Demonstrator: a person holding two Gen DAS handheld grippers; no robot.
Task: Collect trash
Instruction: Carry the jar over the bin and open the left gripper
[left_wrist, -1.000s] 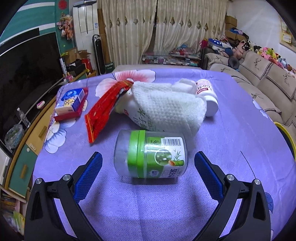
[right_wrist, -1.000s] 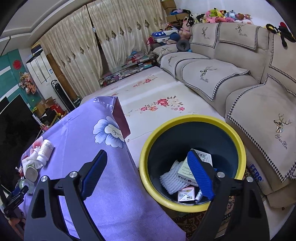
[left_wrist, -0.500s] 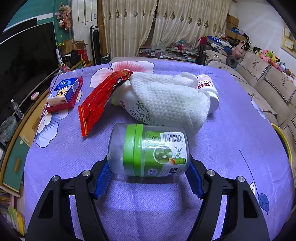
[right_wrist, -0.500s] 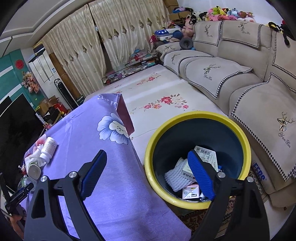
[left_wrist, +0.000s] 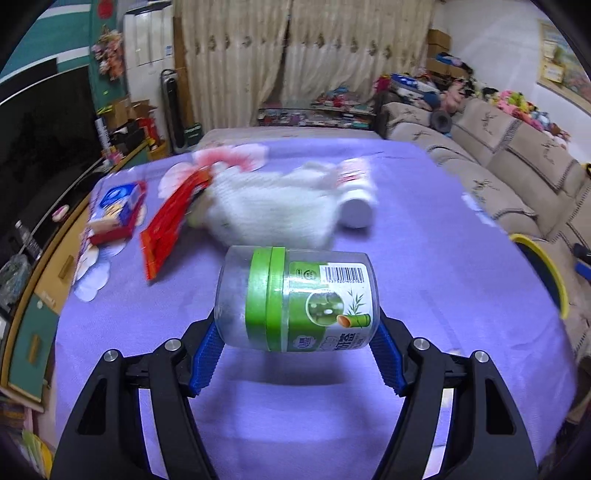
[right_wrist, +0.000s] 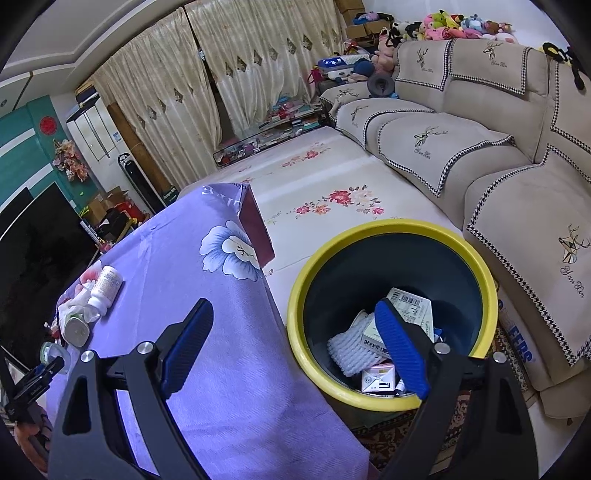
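Note:
My left gripper (left_wrist: 295, 360) is shut on a clear plastic jar with a green label (left_wrist: 297, 297), held on its side above the purple tablecloth (left_wrist: 424, 266). Behind it lie a white cloth (left_wrist: 273, 206), a red wrapper (left_wrist: 173, 221), a white pill bottle (left_wrist: 356, 201) and a blue-and-red box (left_wrist: 116, 206). My right gripper (right_wrist: 291, 345) is open and empty, hovering by the table's edge over a yellow-rimmed dark bin (right_wrist: 391, 236) that holds several boxes and a white mesh sleeve (right_wrist: 349, 349).
A beige sofa (right_wrist: 480, 155) stands right of the bin. A floral rug (right_wrist: 314, 184) covers the floor beyond. A TV on a cabinet (left_wrist: 40, 140) runs along the table's left side. The bin's rim (left_wrist: 543, 266) shows at the right of the left wrist view.
My left gripper closed on the jar and lifted it off the tablecloth. My right gripper drifted slightly and stays open over the bin.

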